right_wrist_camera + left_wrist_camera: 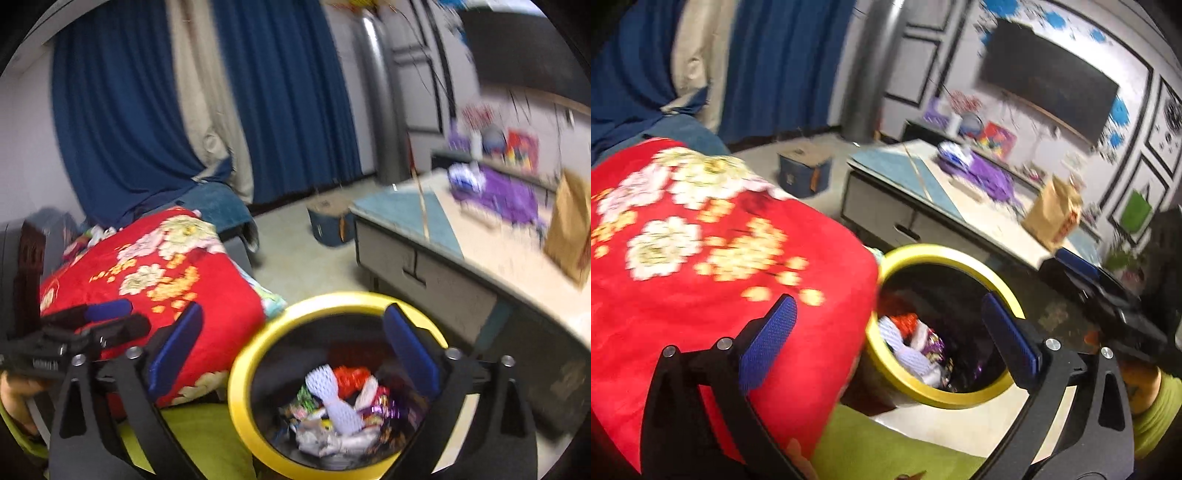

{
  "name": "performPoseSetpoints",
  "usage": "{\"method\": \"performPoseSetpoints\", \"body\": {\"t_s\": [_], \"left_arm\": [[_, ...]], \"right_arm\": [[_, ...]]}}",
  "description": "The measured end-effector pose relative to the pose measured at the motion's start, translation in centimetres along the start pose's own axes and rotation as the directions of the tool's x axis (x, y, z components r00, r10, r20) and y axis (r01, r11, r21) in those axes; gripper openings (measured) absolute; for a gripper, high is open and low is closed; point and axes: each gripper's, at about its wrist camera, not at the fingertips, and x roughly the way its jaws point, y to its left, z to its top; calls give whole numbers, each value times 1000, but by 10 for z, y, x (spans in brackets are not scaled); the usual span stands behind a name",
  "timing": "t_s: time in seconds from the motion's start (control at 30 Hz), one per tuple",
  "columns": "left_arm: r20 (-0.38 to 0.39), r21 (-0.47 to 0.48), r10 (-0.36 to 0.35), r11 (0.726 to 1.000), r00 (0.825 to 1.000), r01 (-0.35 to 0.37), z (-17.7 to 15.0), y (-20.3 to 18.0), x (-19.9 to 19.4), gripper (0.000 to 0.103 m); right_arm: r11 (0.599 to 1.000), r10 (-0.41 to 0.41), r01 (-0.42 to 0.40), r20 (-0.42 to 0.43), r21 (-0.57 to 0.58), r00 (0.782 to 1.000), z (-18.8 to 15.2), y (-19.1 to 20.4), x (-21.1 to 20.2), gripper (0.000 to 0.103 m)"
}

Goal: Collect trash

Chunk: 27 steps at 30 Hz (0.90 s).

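Note:
A round bin with a yellow rim [964,254] [236,398] stands on the floor between the sofa and the low table. Inside lie wrappers and white foam netting [908,354] [332,398]. My left gripper [890,343] is open and empty, beside and above the bin, half over the red quilt. My right gripper [291,350] is open and empty, right above the bin's mouth. The right gripper also shows at the right edge of the left wrist view [1108,295]; the left gripper shows at the left of the right wrist view [92,321].
A red flowered quilt [701,258] [155,273] lies on the sofa left of the bin. The low table [960,206] [498,251] carries a brown paper bag [1052,210] [572,232] and purple and white wrappers [979,166] [495,192]. A blue box [805,173] sits on the floor.

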Motion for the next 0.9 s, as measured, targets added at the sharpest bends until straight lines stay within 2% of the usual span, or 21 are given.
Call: {"method": "performPoseSetpoints", "body": {"t_s": [0.13,0.27,0.57,0.8,0.9], "left_arm": [[62,-72,71,995,996,-67,0,20,-32,92],[95,-105,143,986,985,-133,-4,35,-60,92],[209,-106,289,956,934,-272,-34,48,-117,92],[272,-129,321,946,907,-296,-43,48,-136,92],[284,-123,319,947,904,-296,-43,47,-139,92]], "right_arm": [[990,58,-48,76,-129,995,2,43,-14,96],[979,107,-84,115,-187,988,-1,72,-20,97],[972,137,-93,199,-214,970,-17,107,-27,97],[966,146,-97,198,-238,969,-25,117,-27,97],[965,148,-98,199,-243,969,-27,119,-28,97]]}}
